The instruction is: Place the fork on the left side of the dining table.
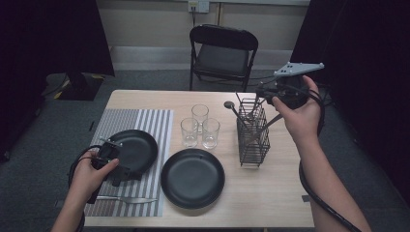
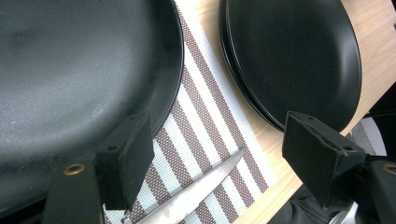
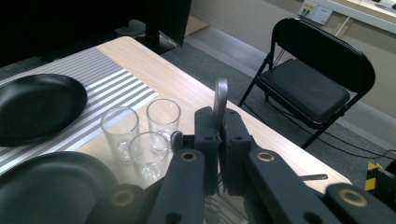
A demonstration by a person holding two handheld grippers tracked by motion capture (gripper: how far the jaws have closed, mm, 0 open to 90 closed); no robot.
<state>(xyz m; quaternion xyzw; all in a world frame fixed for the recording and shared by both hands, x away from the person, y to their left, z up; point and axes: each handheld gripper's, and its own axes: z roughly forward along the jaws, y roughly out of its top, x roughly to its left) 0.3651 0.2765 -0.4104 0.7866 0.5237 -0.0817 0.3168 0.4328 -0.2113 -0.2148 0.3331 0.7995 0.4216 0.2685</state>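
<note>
My right gripper (image 1: 261, 94) hovers over the top of the black wire cutlery basket (image 1: 253, 135) on the right side of the table. It is shut on the handle of a metal utensil (image 3: 220, 100), which stands up between the jaws; its lower end is hidden. A spoon (image 1: 229, 104) leans out of the basket's left side. Low over the striped placemat (image 1: 145, 121), my left gripper (image 1: 125, 174) stands open with nothing between its fingers, at the near rim of a black plate (image 1: 133, 150). A table knife (image 2: 196, 191) lies on the mat just beneath it.
A second black plate (image 1: 192, 178) sits at the table's front middle. Three clear glasses (image 1: 199, 128) cluster behind it. A black folding chair (image 1: 222, 53) stands beyond the far edge. The table's near edge (image 1: 203, 223) is close to the knife (image 1: 128, 199).
</note>
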